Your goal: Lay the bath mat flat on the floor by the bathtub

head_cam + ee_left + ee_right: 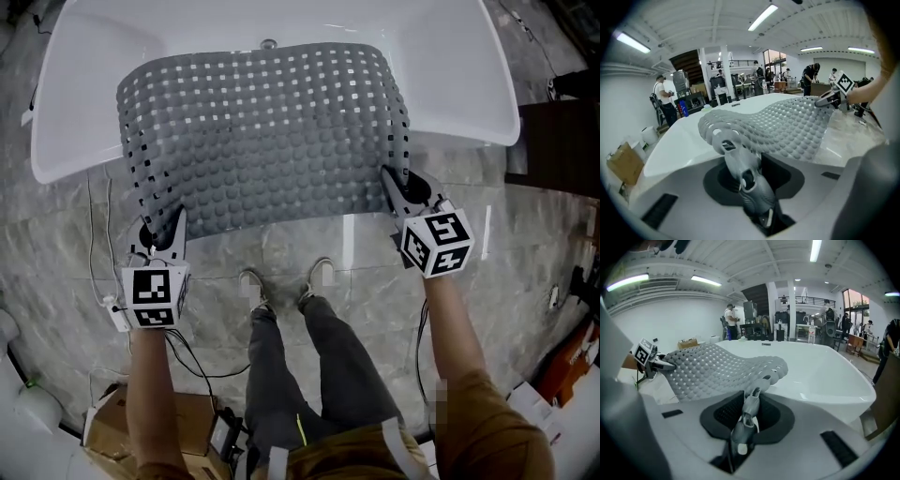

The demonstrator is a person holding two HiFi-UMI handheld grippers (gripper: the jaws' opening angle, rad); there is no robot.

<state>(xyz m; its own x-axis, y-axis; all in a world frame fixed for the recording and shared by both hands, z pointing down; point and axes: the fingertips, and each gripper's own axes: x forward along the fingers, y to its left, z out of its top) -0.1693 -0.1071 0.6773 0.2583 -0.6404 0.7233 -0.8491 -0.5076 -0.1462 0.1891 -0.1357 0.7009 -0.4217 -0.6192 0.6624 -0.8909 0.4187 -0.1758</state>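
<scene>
Grey marble floor point(216, 253) is seen underfoot; the near corners of the bath mat point(267, 131) are pinched in narrowed jaws, one by the left gripper point(161, 225), one by the right gripper point(396, 187); beyond, its far part is draped over the white bathtub point(84, 66)

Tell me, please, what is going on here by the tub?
A person grips a grey bath mat by its two near corners, one in the left gripper, one in the right gripper, both shut on it. The mat lies spread over the near rim of the white bathtub, reaching over the basin. It is not yet down on the floor where the person stands.
</scene>
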